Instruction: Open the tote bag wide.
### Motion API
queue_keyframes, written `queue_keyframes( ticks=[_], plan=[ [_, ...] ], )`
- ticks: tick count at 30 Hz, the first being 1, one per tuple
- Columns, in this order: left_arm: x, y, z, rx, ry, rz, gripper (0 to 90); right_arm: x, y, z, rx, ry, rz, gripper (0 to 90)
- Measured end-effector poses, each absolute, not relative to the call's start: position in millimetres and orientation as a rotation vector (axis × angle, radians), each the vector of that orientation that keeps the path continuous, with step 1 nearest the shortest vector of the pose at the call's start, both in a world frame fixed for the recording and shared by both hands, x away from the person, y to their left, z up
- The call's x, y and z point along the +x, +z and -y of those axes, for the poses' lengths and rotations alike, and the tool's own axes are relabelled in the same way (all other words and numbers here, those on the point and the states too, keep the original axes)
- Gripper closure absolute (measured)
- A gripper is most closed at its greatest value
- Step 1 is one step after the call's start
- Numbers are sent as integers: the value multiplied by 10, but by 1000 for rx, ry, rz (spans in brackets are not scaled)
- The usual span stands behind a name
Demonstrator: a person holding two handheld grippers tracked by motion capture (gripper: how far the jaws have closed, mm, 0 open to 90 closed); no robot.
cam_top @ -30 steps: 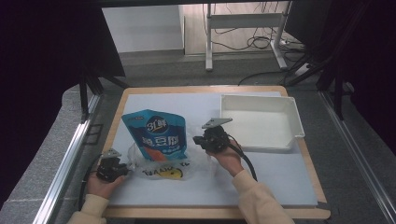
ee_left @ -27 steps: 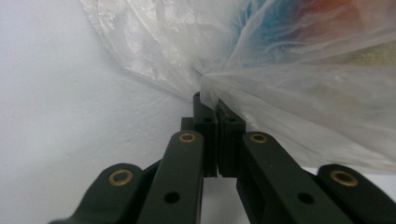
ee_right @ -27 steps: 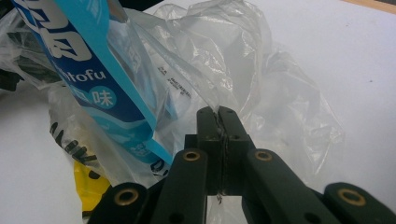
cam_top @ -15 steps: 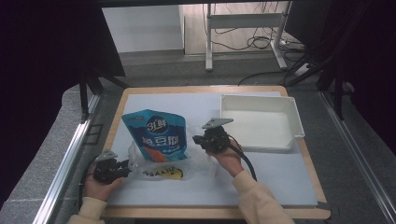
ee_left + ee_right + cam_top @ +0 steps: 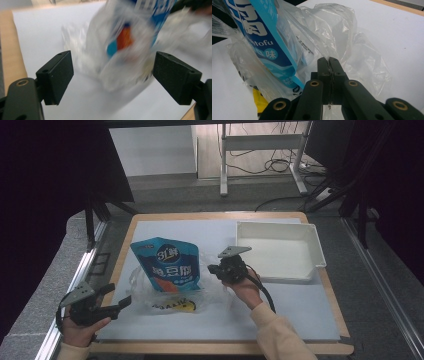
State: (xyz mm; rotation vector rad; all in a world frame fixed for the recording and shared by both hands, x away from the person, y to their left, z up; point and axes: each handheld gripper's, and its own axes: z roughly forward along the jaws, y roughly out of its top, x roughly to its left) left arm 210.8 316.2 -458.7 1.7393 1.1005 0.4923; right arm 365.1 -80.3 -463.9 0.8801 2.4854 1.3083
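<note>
At the lower left of the high view the left gripper (image 5: 120, 303) hangs off the edge of the white mat (image 5: 300, 305), its black jaws spread wide with nothing between them; they have just been opening, and in the left gripper view the two square pads frame a blurred stretch of crinkled film without touching it, which reads as a release of that side of the bag. Right of it, around the middle of the frame, lies the thin clear plastic bag with a yellow print (image 5: 172, 302), soft, wrinkled and glossy, slumped on the mat. Half inside its mouth sits the flat blue printed foil pouch (image 5: 167, 265), stiffer and smooth, its top leaning toward the upper left of the mat. Just right of the pouch the right gripper (image 5: 212, 269) is clamped on a pinch of the bag's film; the right gripper view shows the jaws pressed together with the clear film caught between them, probably to keep the mouth open and steady against the pouch. At the upper right rests the shallow white rectangular plastic tray (image 5: 312, 240), rigid and matte, well apart from the bag, on the light wooden tabletop (image 5: 220, 347).
</note>
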Motion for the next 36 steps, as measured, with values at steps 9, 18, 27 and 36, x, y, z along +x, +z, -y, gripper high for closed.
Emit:
queue_keyframes(
  ticks=[9,18,27,36],
  plan=[
    [2367,-4239,-2985,1782,551,-1105,280,3639,-4647,764,865,1292,-2494,884],
    [2691,-4296,-3019,1793,489,-1143,330,3638,-4634,774,860,1288,-2487,884],
    [2854,-4506,-3015,1843,442,-1184,467,3622,-4619,779,853,1288,-2485,884],
    [2948,-4696,-2971,1908,357,-1186,824,3614,-4596,815,856,1299,-2469,884]
  ],
)
